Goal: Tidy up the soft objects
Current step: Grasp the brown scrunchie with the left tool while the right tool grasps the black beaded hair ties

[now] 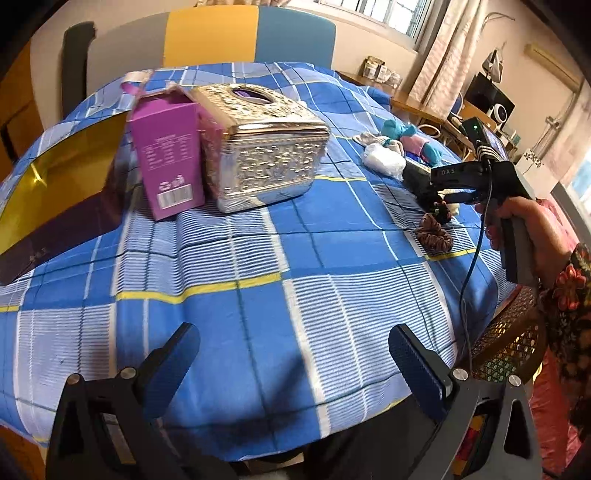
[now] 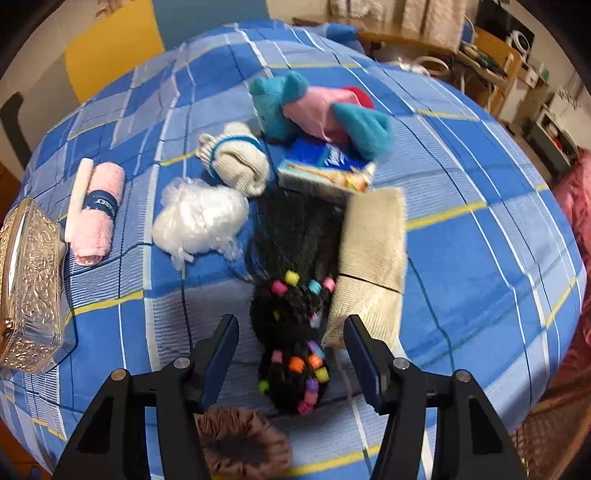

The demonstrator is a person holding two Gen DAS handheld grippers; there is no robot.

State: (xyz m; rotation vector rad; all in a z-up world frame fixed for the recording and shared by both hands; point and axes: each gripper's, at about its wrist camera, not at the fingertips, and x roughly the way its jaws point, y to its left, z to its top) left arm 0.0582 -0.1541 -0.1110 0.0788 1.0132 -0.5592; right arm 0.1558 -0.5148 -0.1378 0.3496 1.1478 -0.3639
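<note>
Right gripper [image 2: 291, 354] jaws half-open, straddling black beaded hairpiece [image 2: 291, 325], not gripping.

A home living room: beyond the fingers, a bench [image 1: 258, 258] under a blue plaid cloth, curtained windows [image 1: 391, 14], and a cluttered wooden desk [image 1: 417, 103].

On my desk stand a silver embossed tissue box [image 1: 266, 147] and a purple carton [image 1: 168, 162] (touching it), beside a gold-lined box [image 1: 55, 192].
</note>
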